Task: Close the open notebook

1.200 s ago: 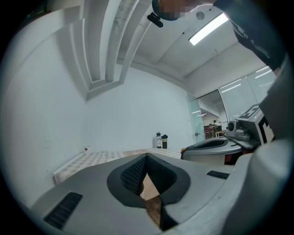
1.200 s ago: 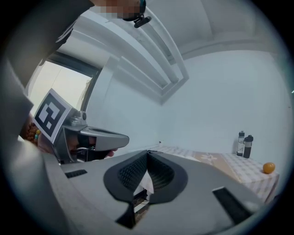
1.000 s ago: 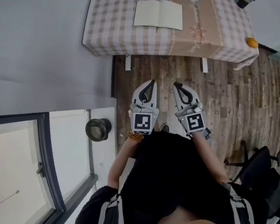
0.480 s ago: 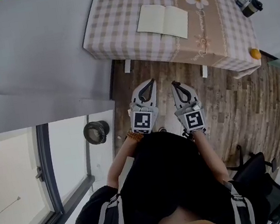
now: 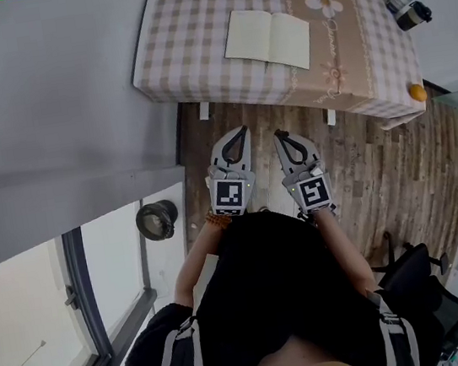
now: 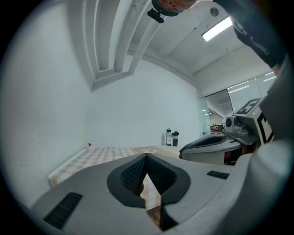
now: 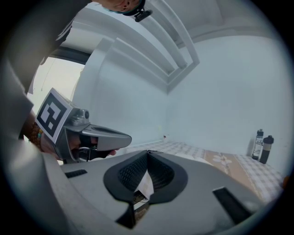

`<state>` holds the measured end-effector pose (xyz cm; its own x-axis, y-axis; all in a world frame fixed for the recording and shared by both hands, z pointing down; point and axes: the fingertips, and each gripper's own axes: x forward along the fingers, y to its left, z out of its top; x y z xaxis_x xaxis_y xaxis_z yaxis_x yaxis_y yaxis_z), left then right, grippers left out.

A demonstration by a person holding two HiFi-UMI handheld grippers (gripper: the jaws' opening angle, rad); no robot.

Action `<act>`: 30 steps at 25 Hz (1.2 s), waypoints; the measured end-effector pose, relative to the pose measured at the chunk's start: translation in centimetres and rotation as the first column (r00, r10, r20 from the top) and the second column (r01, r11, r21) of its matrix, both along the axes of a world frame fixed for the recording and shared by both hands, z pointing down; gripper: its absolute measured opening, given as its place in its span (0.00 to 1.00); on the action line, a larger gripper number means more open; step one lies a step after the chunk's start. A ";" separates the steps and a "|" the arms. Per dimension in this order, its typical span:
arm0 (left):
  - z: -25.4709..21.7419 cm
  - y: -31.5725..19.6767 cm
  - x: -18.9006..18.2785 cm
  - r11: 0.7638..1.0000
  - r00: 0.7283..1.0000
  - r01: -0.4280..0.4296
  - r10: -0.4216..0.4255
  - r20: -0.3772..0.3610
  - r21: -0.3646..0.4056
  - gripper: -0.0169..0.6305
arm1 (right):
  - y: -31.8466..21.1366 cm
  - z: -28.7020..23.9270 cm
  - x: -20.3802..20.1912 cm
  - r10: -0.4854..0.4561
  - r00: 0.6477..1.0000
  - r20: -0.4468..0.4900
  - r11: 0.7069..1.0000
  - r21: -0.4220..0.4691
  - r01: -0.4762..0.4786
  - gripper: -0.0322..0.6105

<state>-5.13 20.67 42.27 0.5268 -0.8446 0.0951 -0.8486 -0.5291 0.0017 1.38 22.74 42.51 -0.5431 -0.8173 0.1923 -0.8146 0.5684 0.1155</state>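
Note:
The open notebook (image 5: 267,39) lies flat with cream pages up on the table with the checked cloth (image 5: 184,52). Both grippers are held side by side over the wooden floor, short of the table's near edge, pointing toward it. My left gripper (image 5: 244,130) is shut with nothing in it; in the left gripper view its jaws (image 6: 146,156) meet at the tips with the table (image 6: 101,155) ahead. My right gripper (image 5: 280,135) is shut and empty as well, its tips (image 7: 148,152) together.
Two bottles (image 5: 407,6) stand at the table's far right corner, with a small orange ball (image 5: 417,92) at its near right corner. A dark round pot (image 5: 157,220) sits on the floor to the left by a window, and a black chair (image 5: 418,277) stands behind on the right.
Both grippers and the person have moved toward the table; the gap between the fingertips and the table's near edge is smaller. Both stay shut.

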 end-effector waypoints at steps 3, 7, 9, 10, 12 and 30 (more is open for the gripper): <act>0.3 -1.4 -0.3 1.000 1.000 -0.021 0.021 -0.003 -0.002 0.05 | -1.6 0.1 -0.6 0.013 1.000 -0.010 1.000 -0.004 -0.013 0.06; 0.7 -3.9 -1.0 0.999 0.999 -0.039 0.039 0.008 -0.005 0.05 | -3.7 0.4 -1.6 0.030 0.999 -0.019 1.000 -0.009 -0.030 0.06; 0.8 -5.1 -1.5 0.999 0.999 -0.045 0.045 0.013 -0.006 0.05 | -4.7 0.5 -2.1 0.038 0.999 -0.022 0.999 -0.014 -0.038 0.06; 0.8 -5.8 -1.8 0.999 0.999 -0.047 0.047 0.012 -0.003 0.05 | -5.3 0.6 -2.5 0.039 0.999 -0.027 0.999 -0.019 -0.040 0.06; 0.8 -6.9 -2.7 0.999 0.999 -0.047 0.047 0.011 0.004 0.05 | -6.4 0.9 -3.5 0.033 0.999 -0.038 0.999 -0.026 -0.034 0.06; 2.4 -12.8 -8.1 1.000 1.000 0.018 -0.018 0.010 -0.019 0.05 | -12.8 2.5 -8.7 -0.039 0.996 -0.075 0.998 -0.045 0.036 0.06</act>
